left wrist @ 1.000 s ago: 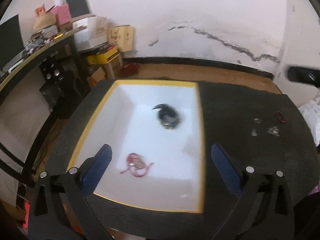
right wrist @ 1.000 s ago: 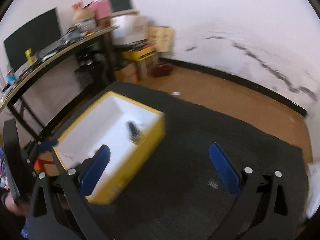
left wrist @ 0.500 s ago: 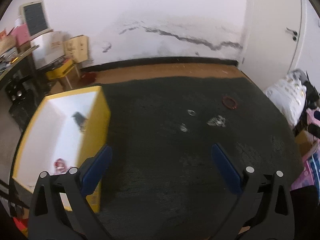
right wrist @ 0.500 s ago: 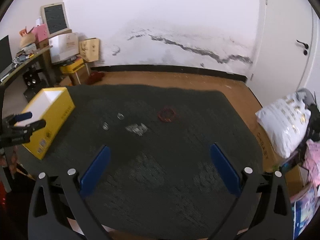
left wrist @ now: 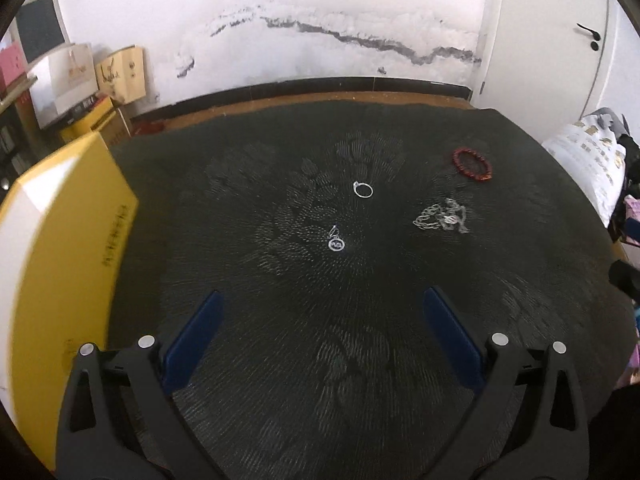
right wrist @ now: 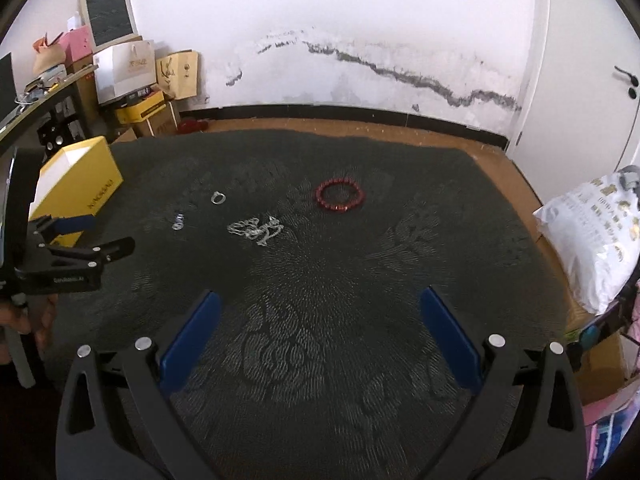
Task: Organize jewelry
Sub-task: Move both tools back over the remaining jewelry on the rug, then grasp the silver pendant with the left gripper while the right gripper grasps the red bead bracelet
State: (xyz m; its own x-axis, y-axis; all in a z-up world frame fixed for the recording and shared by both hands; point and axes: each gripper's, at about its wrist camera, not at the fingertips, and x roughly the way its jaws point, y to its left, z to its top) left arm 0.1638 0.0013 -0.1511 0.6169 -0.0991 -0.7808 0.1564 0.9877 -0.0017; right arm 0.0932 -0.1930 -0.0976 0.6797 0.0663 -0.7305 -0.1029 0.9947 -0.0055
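With jaws spread wide and empty, the left gripper and right gripper risk snagging the tangled silver chain or nudging the thin ring and small pendant, all lying with the red bead bracelet on the dark patterned surface beside the yellow box.

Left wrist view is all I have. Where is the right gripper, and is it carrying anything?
Observer: The right gripper is open with nothing between its fingers, above the dark cloth.
Operator: What lies ahead of it?
Observer: The red bead bracelet lies almost straight ahead; the silver chain is nearer and off to the left.
Operator: How does my left gripper look from there?
Observer: The left gripper shows at the left edge of the right wrist view, in front of the yellow box, with nothing between its fingers.
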